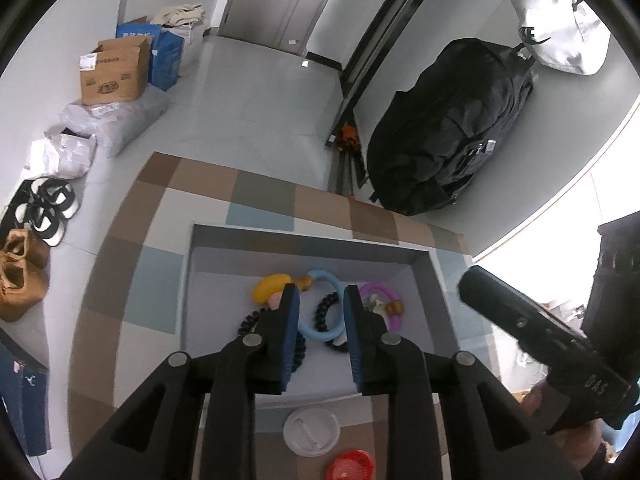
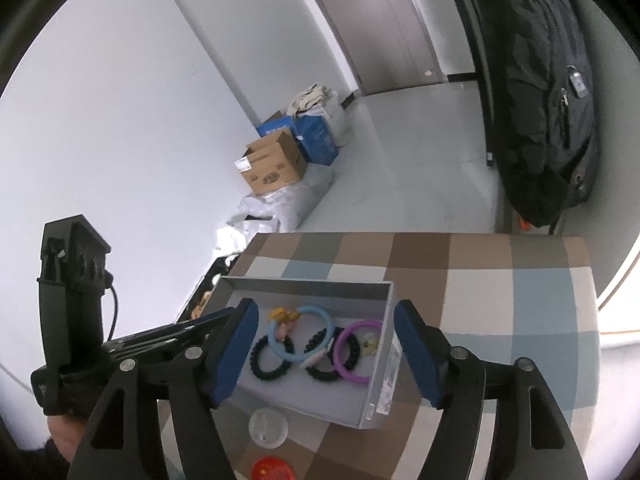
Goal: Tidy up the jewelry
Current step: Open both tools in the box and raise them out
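A grey open box (image 1: 304, 248) (image 2: 304, 286) sits on a checkered table. Inside lie a light blue ring (image 1: 320, 330) (image 2: 320, 314), two black beaded bracelets (image 2: 266, 372) (image 1: 324, 308), a purple ring (image 2: 352, 376) (image 1: 378, 292) and a yellow piece (image 1: 272, 286) (image 2: 282, 314). My left gripper (image 1: 321, 338) is part-open above the box over the blue ring, holding nothing. My right gripper (image 2: 326, 354) is wide open and empty, hovering above the box's near side.
A white round lid (image 1: 312, 432) (image 2: 268, 426) and a red round piece (image 1: 352, 464) (image 2: 272, 470) lie on the table in front of the box. A black backpack (image 1: 452, 120) stands beyond the table. Cardboard boxes (image 1: 114, 72) and shoes (image 1: 40, 212) are on the floor at left.
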{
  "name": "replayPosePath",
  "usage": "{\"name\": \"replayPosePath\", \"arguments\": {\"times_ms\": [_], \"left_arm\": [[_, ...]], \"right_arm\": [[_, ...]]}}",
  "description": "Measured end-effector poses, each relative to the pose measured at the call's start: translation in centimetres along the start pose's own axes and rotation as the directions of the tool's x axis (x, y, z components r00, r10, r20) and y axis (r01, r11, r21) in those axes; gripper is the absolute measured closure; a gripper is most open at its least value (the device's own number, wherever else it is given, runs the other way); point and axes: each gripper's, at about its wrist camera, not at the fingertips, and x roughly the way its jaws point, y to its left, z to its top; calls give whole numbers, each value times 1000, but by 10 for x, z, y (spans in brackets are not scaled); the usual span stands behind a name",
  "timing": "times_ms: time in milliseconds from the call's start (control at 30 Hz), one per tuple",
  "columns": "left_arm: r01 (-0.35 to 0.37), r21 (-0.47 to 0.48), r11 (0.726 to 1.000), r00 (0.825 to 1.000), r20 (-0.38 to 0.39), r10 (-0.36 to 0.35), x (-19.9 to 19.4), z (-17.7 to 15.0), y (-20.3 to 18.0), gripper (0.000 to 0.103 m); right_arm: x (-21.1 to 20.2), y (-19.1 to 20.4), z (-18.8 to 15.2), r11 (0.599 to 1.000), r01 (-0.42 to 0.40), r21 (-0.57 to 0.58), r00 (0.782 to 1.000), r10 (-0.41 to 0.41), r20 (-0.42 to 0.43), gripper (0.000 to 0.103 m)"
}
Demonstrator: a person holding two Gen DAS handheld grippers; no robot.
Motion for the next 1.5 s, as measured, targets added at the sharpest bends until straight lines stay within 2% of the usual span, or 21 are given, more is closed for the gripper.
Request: {"name": "replayPosePath", "arguments": {"times_ms": [33,100,167,267,400,500,567,733,1000,1167,1300,1433,1500], "left_arm": [[-7,-1,1000,1000,3,7,-1,0,1,86],[-22,-7,1000,1000,10,22,-6,0,3,85],[-45,-6,999,999,15,45,-9,-1,4,82],[-74,-7,997,996,45,75,-18,-5,4,49],[-90,-10,996,993,79,90,-29,-8,4,42],[-108,0,994,990,92,108,-33,-13,2,38],[-126,1,992,988,92,126,-36,-15,1,30],[-152,1,988,984,99,151,-44,-26,1,27],[-149,-4,989,988,48,149,-46,-44,5,27],[-133,6,991,991,0,133,-41,-55,4,27],[-156,34,987,985,-64,158,-26,-61,3,27],[-190,93,977,973,-118,200,-8,-68,-1,27],[-180,101,979,971,-142,193,-5,-71,-2,27]], "right_arm": [[-1,-1,1,1000,2,1,1000,-2,2,32],[-4,-1,2,1000,5,1,1000,-5,13,25],[-8,-1,1,1000,8,3,1000,-8,26,21],[-12,1,0,1000,10,7,1000,-10,26,19],[-20,8,-3,1000,19,-12,999,-19,39,8],[-26,12,-7,1000,22,-23,998,-20,52,3],[-29,14,-10,999,26,-28,998,-24,51,2],[-36,17,-17,999,38,-35,998,-36,42,0],[-50,20,-35,997,65,-33,997,-64,33,0],[-53,23,-46,994,95,-49,995,-94,11,0],[-56,22,-53,992,115,-55,993,-115,2,0],[-59,18,-57,990,131,-42,991,-132,-4,0],[-59,16,-57,989,140,-40,990,-140,-10,0]]}}
